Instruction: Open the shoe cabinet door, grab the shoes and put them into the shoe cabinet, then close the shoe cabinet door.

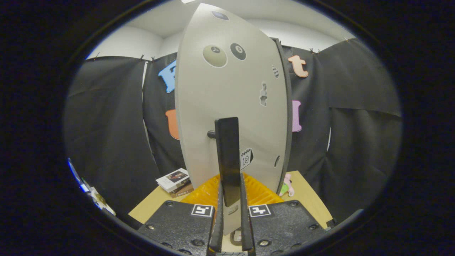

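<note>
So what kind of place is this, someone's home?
Probably a staged recording booth, not a home: black cloth hangs as walls, a cabinet door stands on a table, and the gripper clamps its handle.

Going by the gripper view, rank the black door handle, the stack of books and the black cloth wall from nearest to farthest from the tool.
1. Black door handle: between the fingers of the tool, which look closed on it.
2. Stack of books: on the table, beyond the fingers, left of the cabinet door.
3. Black cloth wall: farthest, behind the table.
</note>
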The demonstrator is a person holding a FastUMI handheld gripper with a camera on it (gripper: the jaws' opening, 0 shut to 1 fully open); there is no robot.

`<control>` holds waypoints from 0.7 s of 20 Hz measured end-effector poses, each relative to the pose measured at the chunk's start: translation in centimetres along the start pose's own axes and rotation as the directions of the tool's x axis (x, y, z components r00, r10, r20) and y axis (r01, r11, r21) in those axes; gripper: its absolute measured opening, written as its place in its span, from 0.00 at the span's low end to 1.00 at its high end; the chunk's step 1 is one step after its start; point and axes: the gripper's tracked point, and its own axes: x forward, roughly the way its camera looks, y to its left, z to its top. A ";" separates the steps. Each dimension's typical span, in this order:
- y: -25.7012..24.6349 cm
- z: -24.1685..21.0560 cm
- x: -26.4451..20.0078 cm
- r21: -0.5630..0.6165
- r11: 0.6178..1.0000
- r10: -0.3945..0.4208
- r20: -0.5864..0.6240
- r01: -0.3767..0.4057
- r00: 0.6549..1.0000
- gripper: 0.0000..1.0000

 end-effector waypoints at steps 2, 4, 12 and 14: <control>-0.9 -0.1 -0.5 0.003 1.000 -0.013 0.001 0.013 1.000 0.20; -2.0 -0.1 -1.1 0.000 0.999 -0.039 0.000 0.039 0.999 0.16; -6.1 0.1 -1.9 -0.046 0.993 -0.107 0.000 0.107 0.994 0.06; -7.1 0.1 -1.9 -0.047 0.990 -0.135 0.000 0.135 0.991 0.04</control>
